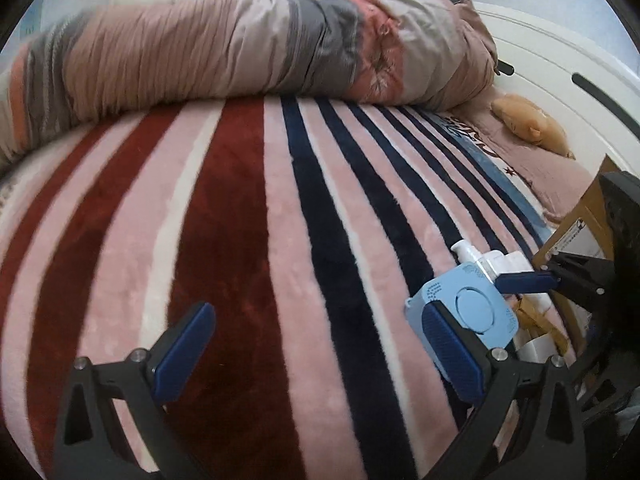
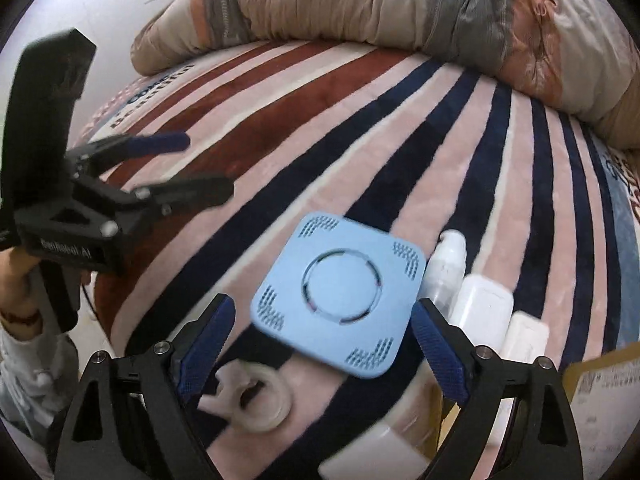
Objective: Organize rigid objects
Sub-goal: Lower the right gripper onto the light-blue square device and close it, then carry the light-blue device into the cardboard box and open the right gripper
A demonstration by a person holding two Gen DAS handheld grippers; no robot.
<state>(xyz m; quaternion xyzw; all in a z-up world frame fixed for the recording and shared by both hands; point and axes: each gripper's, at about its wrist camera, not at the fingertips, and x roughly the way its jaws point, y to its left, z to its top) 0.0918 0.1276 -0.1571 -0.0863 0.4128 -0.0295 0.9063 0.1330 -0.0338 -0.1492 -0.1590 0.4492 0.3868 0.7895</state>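
Note:
A light blue square box (image 2: 340, 300) with a round lid mark lies flat on the striped blanket; it also shows in the left wrist view (image 1: 472, 308). My right gripper (image 2: 320, 340) is open, its fingers either side of the box's near edge without touching it. My left gripper (image 1: 320, 344) is open and empty over the blanket; its right finger (image 1: 452, 352) overlaps the box in view. White bottles (image 2: 480, 304) lie to the right of the box. A white ring-shaped object (image 2: 256, 400) lies near my right gripper's left finger.
A rolled quilt (image 1: 240, 52) lies along the far side of the bed. A cardboard box (image 2: 604, 376) stands at the right. An orange plush toy (image 1: 528, 124) lies by the white headboard (image 1: 560, 60). The left gripper (image 2: 168, 164) shows at the left in the right wrist view.

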